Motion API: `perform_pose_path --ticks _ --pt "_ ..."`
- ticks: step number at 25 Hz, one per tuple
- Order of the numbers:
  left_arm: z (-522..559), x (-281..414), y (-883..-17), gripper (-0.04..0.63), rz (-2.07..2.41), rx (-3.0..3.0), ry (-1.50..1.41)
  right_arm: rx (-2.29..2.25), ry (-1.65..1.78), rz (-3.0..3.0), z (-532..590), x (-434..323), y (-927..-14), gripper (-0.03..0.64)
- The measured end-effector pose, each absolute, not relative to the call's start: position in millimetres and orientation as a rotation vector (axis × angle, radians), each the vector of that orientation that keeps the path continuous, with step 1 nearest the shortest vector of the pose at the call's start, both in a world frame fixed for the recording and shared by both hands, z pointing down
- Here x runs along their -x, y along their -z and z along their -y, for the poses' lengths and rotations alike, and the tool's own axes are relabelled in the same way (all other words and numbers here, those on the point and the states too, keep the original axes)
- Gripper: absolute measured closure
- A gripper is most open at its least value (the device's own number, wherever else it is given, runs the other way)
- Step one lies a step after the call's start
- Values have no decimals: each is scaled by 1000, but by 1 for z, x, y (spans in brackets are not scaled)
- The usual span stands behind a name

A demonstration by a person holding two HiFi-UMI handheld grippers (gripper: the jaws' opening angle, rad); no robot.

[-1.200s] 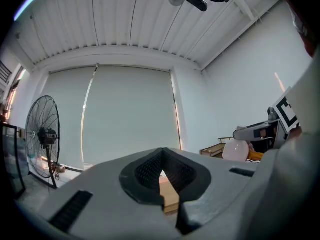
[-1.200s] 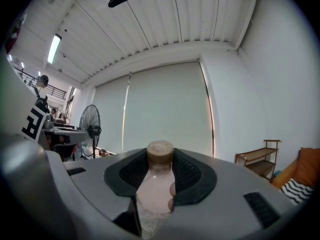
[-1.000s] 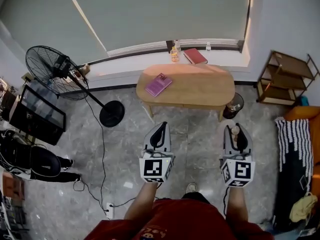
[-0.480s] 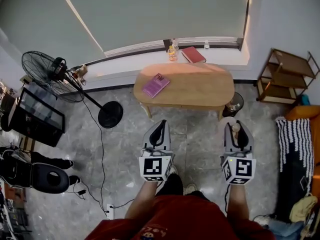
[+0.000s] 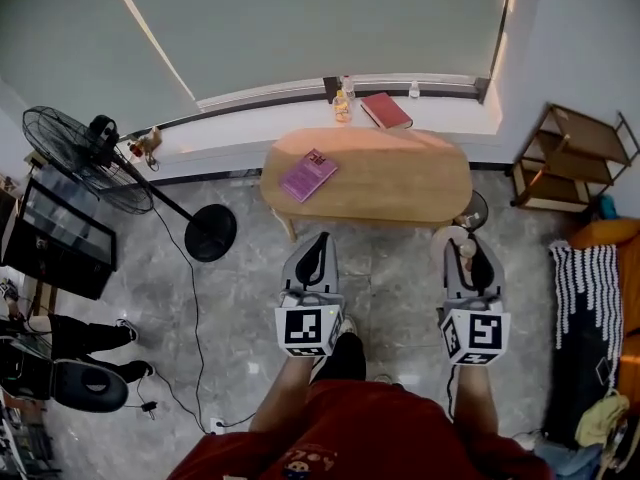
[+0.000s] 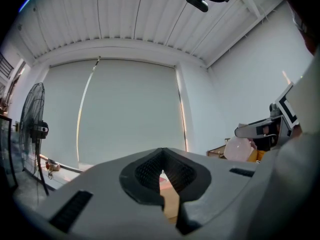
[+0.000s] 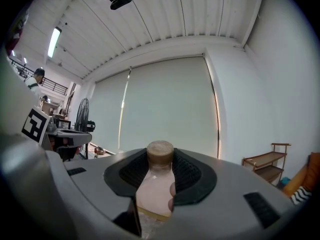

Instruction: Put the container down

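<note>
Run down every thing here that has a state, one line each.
Left gripper, shut, empty.
Right gripper, shut on the container.
Container, capped, upright in the grip.
Roller blind, drawn down.
Purple book, closed, flat on the table.
Red book, closed, on the windowsill.
Fan, standing upright; spinning or not, cannot tell.
Ceiling light, lit.

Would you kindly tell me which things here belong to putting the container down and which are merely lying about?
In the job: container, held in the right gripper; wooden table, probably where it goes.
Lying about: purple book, red book, standing fan, wooden shelf.
</note>
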State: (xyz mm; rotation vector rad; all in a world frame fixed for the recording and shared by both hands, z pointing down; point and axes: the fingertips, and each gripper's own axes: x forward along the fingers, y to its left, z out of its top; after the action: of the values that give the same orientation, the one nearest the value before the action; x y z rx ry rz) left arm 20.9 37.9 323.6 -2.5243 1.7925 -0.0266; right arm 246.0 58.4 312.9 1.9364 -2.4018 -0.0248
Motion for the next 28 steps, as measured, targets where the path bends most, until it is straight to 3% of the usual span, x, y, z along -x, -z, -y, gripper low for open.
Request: perform_pose_path --ticks 16,28 --pt "118 81 -316 591 -1790 2525 3 -1934 46 2369 100 -147 -301 477" --pt "167 144 -318 591 -1838 2510 -1 -1897 75 2399 157 -87 -296 477"
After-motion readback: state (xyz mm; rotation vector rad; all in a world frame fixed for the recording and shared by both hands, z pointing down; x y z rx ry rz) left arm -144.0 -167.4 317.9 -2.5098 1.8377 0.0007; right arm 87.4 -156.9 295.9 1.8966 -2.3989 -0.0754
